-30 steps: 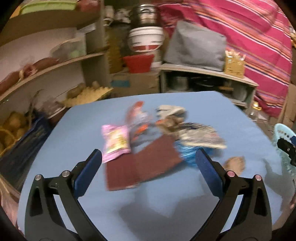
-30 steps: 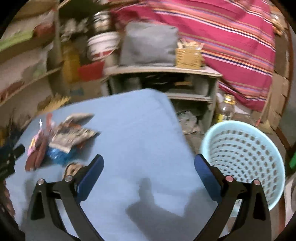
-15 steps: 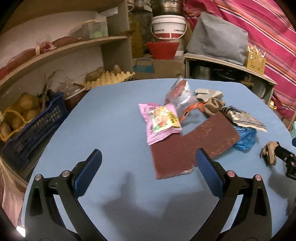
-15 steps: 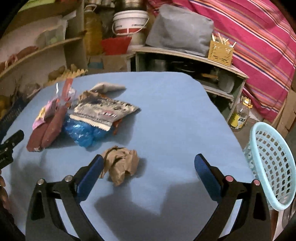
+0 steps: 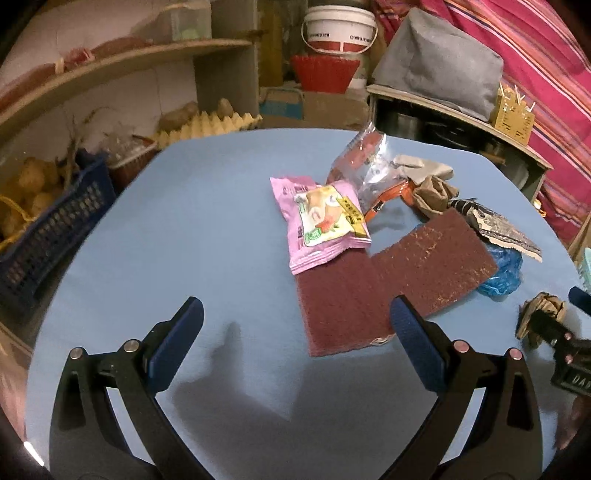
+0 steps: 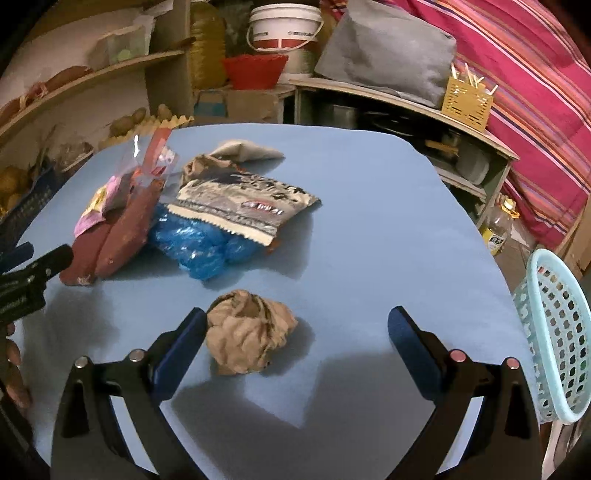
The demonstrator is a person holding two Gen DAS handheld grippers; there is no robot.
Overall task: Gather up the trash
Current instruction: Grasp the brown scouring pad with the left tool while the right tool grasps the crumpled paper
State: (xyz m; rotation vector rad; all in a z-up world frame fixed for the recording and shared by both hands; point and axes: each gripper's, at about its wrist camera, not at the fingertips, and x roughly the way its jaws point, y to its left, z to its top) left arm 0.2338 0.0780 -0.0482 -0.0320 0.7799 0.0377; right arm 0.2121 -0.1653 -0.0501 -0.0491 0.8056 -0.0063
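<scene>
Trash lies in a heap on the blue table (image 5: 192, 229): a pink snack packet (image 5: 321, 221), a dark red flat sheet (image 5: 391, 280), a clear wrapper (image 5: 362, 162), a blue plastic bag (image 6: 199, 243) and a grey printed packet (image 6: 243, 206). A crumpled brown paper ball (image 6: 247, 339) sits apart, just inside the left finger of my open right gripper (image 6: 295, 336). My left gripper (image 5: 295, 325) is open above bare table, its right finger at the red sheet's near edge. The paper ball (image 5: 543, 317) also shows in the left wrist view, partly behind the right gripper.
A light blue perforated basket (image 6: 554, 339) stands off the table's right edge. Shelves with a dark blue crate (image 5: 44, 236), egg trays and a white bucket (image 5: 340, 26) lie behind and to the left. A low shelf and a striped red cloth (image 6: 517, 66) are at the back right.
Both grippers came closer to the table and forward. The right one closed in on the brown paper ball, which now sits beside its left finger. The left one neared the red sheet.
</scene>
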